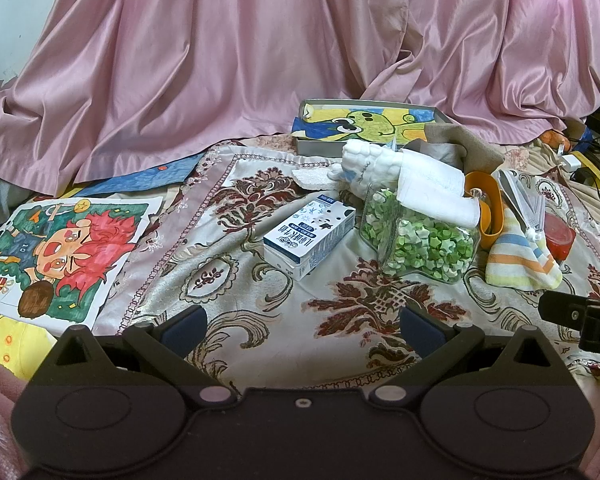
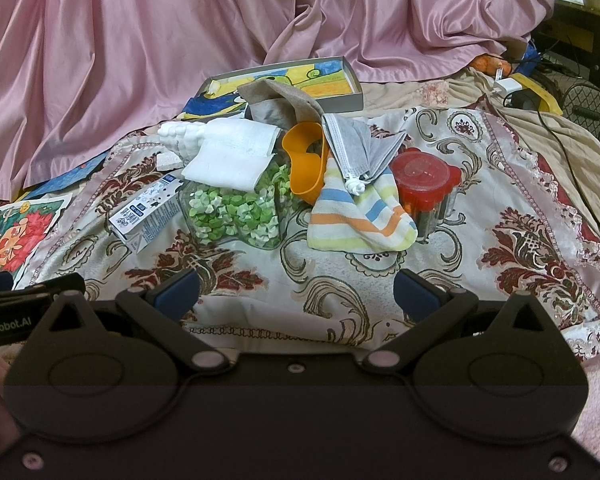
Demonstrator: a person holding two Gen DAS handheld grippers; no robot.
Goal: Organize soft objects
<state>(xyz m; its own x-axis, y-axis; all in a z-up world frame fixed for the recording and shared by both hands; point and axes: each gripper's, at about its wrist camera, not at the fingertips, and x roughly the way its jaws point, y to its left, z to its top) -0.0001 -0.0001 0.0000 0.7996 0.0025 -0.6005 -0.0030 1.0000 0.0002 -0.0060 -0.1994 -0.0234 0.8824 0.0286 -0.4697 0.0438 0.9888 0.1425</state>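
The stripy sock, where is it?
In the right wrist view the striped sock lies mid-table on the patterned cloth, under the grey face mask, left of the red-lidded jar.

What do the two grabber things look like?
Both look the same. The left gripper and the right gripper have matte black bodies with two round humps, silver pivot pins and slanted black arms that end in dark blue pads. White lettering shows on the left one's side. No cables or sleeves show.

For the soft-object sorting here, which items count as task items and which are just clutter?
Task items: white cloth, striped sock, grey face mask, beige fabric.

Clutter: milk carton, jar of paper stars, orange scoop, red-lidded container, drawings.
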